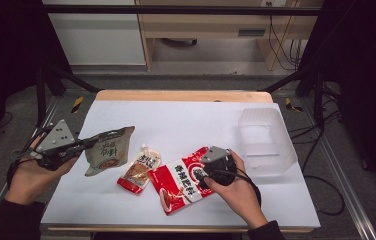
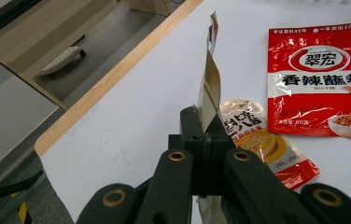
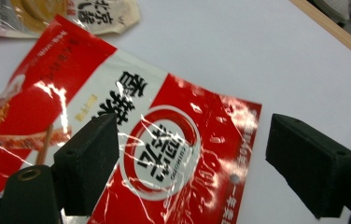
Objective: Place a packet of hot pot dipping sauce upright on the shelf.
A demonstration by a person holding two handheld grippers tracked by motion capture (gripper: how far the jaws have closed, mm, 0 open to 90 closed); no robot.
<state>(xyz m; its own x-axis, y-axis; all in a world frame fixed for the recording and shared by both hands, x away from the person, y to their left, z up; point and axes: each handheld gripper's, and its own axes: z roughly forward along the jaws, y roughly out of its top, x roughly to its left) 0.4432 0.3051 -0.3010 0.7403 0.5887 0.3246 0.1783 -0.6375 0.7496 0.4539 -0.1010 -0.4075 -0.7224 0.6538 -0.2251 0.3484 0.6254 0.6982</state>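
Note:
At the table's left, my left gripper (image 1: 93, 141) is shut on the top edge of a beige sauce pouch (image 1: 108, 152) and holds it lifted off the surface. In the left gripper view the pouch (image 2: 209, 88) stands edge-on, pinched between the jaws (image 2: 205, 123). A large red seasoning pouch (image 1: 178, 182) lies flat near the front. My right gripper (image 1: 210, 170) hovers over its upper end. In the right gripper view the jaws (image 3: 194, 144) stand wide apart above the red pouch (image 3: 164, 154), with no pad touching it.
A small orange-and-cream sauce pouch (image 1: 138, 170) lies between the beige and red pouches, also visible in the left gripper view (image 2: 257, 140). A clear plastic container (image 1: 266, 142) stands at the right of the white table (image 1: 176, 115). Dark frame bars flank the table.

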